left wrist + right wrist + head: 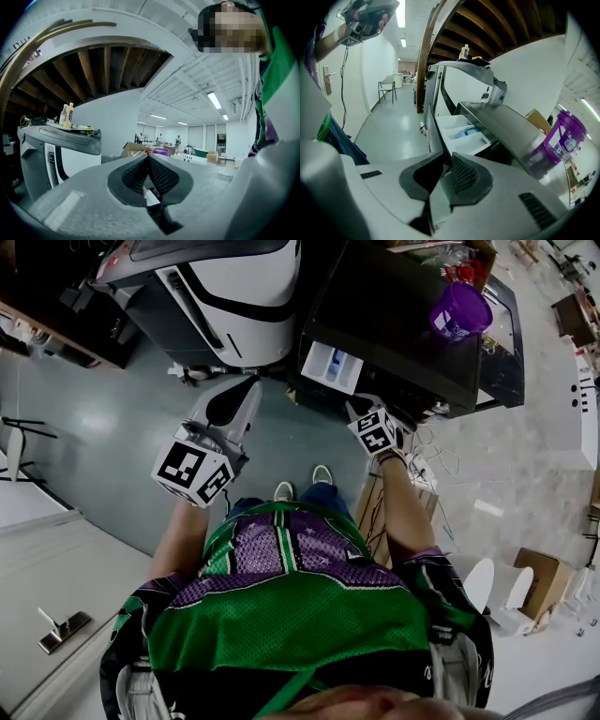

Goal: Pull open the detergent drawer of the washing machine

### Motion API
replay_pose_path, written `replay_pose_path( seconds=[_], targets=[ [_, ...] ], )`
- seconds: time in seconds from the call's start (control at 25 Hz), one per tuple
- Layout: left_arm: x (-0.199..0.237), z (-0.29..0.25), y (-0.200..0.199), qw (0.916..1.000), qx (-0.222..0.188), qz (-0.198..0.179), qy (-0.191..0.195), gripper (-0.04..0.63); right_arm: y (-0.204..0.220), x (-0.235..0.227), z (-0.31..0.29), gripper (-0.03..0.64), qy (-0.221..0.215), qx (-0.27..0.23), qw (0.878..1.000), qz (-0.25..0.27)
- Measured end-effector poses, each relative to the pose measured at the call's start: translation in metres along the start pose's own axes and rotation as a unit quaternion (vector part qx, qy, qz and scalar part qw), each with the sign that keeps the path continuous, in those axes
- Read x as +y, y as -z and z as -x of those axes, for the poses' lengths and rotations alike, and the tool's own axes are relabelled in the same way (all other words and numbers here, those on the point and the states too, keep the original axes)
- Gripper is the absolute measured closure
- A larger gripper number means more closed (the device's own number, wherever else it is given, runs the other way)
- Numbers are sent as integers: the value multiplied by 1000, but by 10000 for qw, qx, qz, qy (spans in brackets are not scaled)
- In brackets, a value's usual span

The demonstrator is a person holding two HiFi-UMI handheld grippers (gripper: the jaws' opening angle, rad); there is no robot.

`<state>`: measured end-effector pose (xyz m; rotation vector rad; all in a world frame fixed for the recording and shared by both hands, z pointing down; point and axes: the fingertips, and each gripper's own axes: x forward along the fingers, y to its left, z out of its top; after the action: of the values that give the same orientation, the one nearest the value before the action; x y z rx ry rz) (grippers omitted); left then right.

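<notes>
The black washing machine point(403, 324) stands ahead of me, and its white detergent drawer point(330, 365) sticks out of the front, with a blue compartment inside. In the right gripper view the drawer point(461, 131) runs away from the jaws. My right gripper point(446, 160) is shut on the drawer's dark front panel point(433, 133), which sits between the pads. In the head view that right gripper point(352, 403) is at the drawer's near edge. My left gripper point(248, 385) hangs in the air to the left, pointing level, jaws point(149, 157) shut on nothing.
A purple jar point(460, 309) stands on the washing machine's top. A second, white machine point(234, 287) is just to the left, with bottles point(68, 116) on it. Cables and a cardboard box point(539, 573) lie on the floor to the right. My feet point(302, 482) are close to the machine.
</notes>
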<state>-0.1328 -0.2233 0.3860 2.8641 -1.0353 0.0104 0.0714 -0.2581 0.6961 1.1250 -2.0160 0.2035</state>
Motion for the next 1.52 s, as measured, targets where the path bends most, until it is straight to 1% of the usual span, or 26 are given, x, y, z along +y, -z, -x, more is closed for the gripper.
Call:
replay_pose_path(
  seconds=[0.28, 0.6, 0.8, 0.92, 1.04, 1.16, 1.24, 1.36, 1.52],
  targets=[
    [0, 21, 2, 9999, -56, 84, 93, 578, 5, 24, 12, 561, 55, 37, 10000, -23],
    [0, 36, 4, 9997, -116, 166, 109, 578, 5, 25, 14, 549, 238, 110, 9996, -128],
    [1, 41, 8, 9997, -120, 181, 129, 578, 2, 19, 24, 548, 462, 63, 9987, -226],
    [-2, 41, 9, 9996, -138, 193, 178, 578, -3, 15, 34, 548, 533, -82, 9974, -487],
    [-6, 38, 9, 9995, -142, 114, 238, 578, -8, 10, 47, 548, 627, -278, 9943, -812],
    [-8, 35, 9, 9993, -164, 132, 322, 578, -15, 8, 65, 548, 738, -508, 9881, -1252],
    [-9, 33, 10, 9992, -153, 111, 347, 578, -21, 10, 78, 548, 727, -659, 9834, -1525],
    [-10, 32, 12, 9993, -105, -19, 349, 578, -32, 12, 97, 548, 635, -886, 9776, -1803],
    [-10, 29, 13, 9993, -64, -70, 356, 578, -54, 7, 126, 548, 641, -1254, 9681, -2072]
  ],
)
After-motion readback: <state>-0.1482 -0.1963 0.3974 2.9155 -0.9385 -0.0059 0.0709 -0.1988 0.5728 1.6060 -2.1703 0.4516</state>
